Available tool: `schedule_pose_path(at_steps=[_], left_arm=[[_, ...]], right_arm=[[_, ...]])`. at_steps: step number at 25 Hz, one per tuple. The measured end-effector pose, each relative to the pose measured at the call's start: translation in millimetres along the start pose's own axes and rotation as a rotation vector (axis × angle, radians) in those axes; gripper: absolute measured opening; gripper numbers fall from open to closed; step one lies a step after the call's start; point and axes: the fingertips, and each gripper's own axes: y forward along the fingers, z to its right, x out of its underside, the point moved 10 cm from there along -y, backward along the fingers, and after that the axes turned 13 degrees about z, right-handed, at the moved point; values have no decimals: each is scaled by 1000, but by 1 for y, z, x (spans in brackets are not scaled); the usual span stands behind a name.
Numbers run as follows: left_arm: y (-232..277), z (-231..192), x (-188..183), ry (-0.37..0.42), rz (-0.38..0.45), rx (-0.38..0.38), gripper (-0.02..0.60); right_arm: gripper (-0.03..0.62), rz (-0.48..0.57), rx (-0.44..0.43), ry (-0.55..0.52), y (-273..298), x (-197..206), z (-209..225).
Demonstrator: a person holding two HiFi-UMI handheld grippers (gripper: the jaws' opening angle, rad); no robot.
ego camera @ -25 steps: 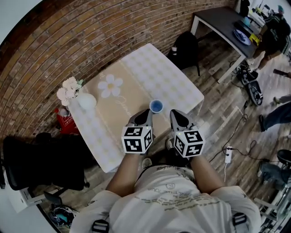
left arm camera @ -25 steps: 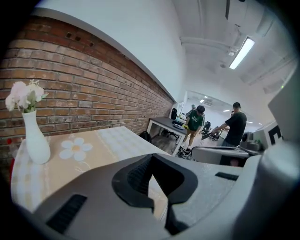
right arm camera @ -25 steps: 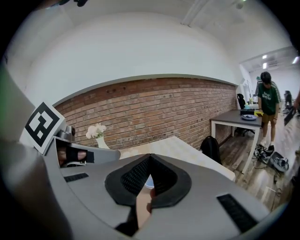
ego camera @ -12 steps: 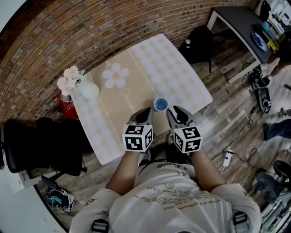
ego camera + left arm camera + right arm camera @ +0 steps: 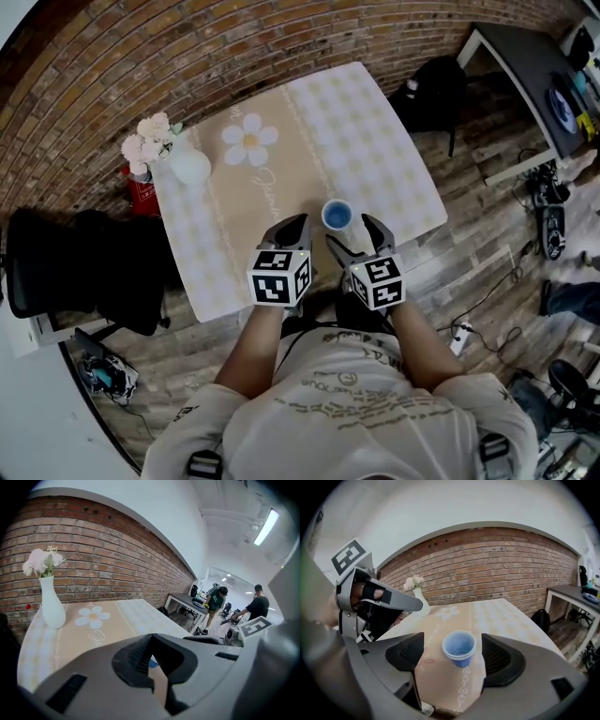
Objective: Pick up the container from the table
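The right claw (image 5: 453, 654) has just been opening its jaws, now spread wide, and the blue cup (image 5: 337, 215) stands untouched between them on the table (image 5: 375, 141). The left claw (image 5: 151, 641), pressed together, hangs just beside.

Square table (image 5: 367, 111) beside a brick wall (image 5: 187, 56), covered by a pale checked cloth (image 5: 398, 183). A beige runner (image 5: 246, 202) crosses its middle, printed with a white daisy (image 5: 250, 142) and a line of cursive script. A white vase (image 5: 190, 167) of pale pink flowers (image 5: 148, 141) stands upright on the checked part at the corner nearest the wall. A small blue container (image 5: 337, 215), upright and open-topped, stands at the runner's edge near the person's side, well apart from the vase.
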Motion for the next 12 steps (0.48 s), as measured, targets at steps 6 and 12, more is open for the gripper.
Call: schedule_pose_path(at_steps=[6,12], left_arm=[[-7,2,8,-10,-1,-69,3],[-22,-4,15,-16,-6,-131,3]], right_arm=[[370,-62,-28,-57,16,12,10],[376,-113,-20,-126,35,23,13]])
